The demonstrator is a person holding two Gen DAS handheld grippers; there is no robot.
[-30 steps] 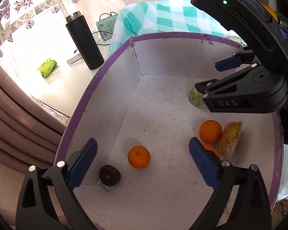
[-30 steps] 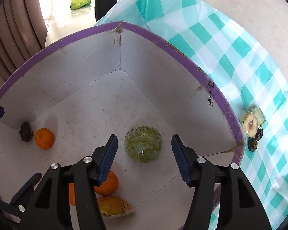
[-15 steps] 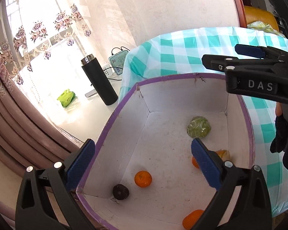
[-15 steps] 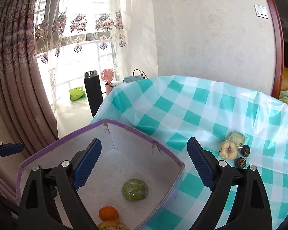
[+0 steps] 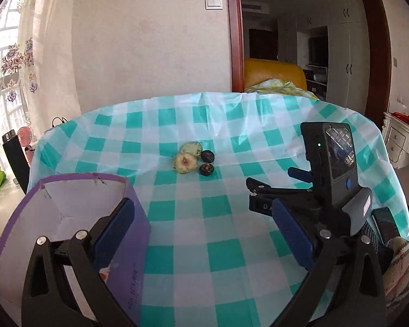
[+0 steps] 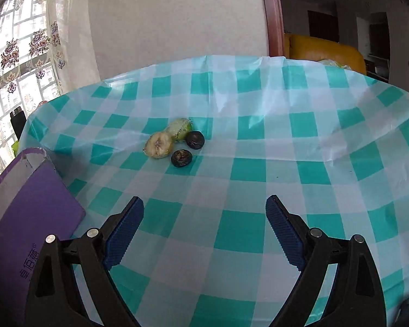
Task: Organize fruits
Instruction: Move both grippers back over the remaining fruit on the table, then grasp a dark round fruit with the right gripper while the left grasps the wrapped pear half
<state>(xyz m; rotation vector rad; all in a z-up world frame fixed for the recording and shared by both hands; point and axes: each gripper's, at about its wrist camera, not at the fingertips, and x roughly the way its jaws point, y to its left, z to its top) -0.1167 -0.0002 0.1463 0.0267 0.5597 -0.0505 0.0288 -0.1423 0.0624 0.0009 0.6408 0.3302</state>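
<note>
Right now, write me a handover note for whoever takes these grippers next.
Left gripper: open, empty, by the box.
Right gripper: jaws have just been opening, now wide with nothing between them, above the tablecloth.
On the cloth, bunched together: a wrapped pale fruit, a wrapped green fruit and two dark fruits.
Done: the box holds at least one orange fruit; the rest is hidden.
Left: move those four into the box.

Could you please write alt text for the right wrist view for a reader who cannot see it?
The open right tool hangs empty over a teal-and-white checked tablecloth. Farther off lie four fruits in a cluster: two pale wrapped ones and two dark round ones. The corner of a purple-rimmed box shows at the left.
</note>
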